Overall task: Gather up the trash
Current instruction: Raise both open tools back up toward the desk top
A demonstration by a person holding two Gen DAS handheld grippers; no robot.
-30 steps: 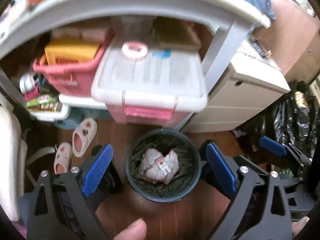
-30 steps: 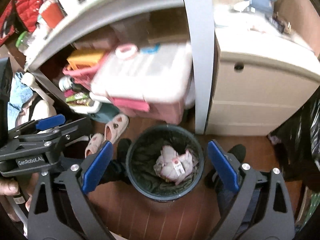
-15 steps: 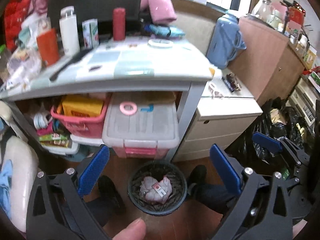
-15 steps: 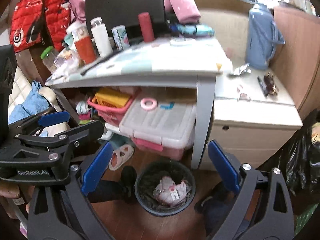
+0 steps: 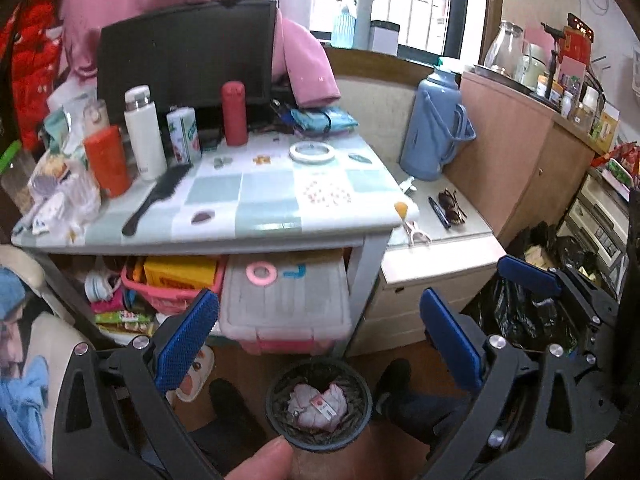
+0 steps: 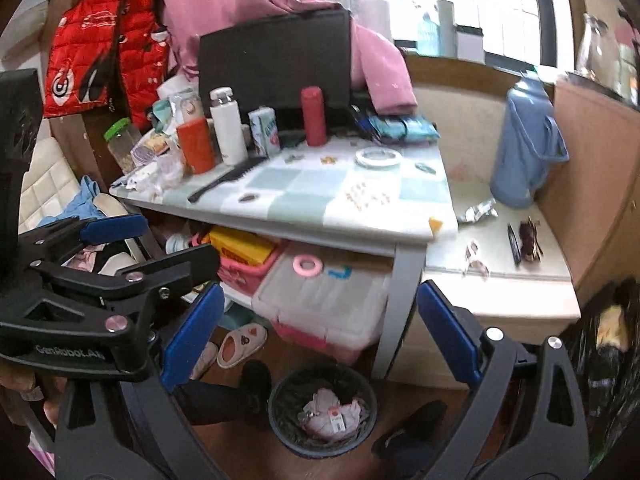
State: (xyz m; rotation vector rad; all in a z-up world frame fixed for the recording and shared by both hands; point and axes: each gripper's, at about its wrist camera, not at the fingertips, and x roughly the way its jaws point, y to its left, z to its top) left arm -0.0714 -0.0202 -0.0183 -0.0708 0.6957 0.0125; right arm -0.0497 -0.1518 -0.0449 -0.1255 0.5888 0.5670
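A black waste bin stands on the wooden floor in front of the table, with crumpled white and pink paper inside it. My left gripper hangs high above the bin, open, with nothing between its blue pads. My right gripper is also open and empty, raised over the same bin and its paper. On the table's left corner lies a crumpled plastic bag. A foil wrapper rests on the low cabinet beside the blue flask.
The checked table carries bottles, a comb, a tape roll and a monitor. Storage boxes fill the space under it. A cream cabinet stands to the right, black bags beyond. Slippers and a person's dark shoes flank the bin.
Both grippers have risen well above the bin and tilted up. The bin now looks small at the bottom edge, and the table top has come into view.
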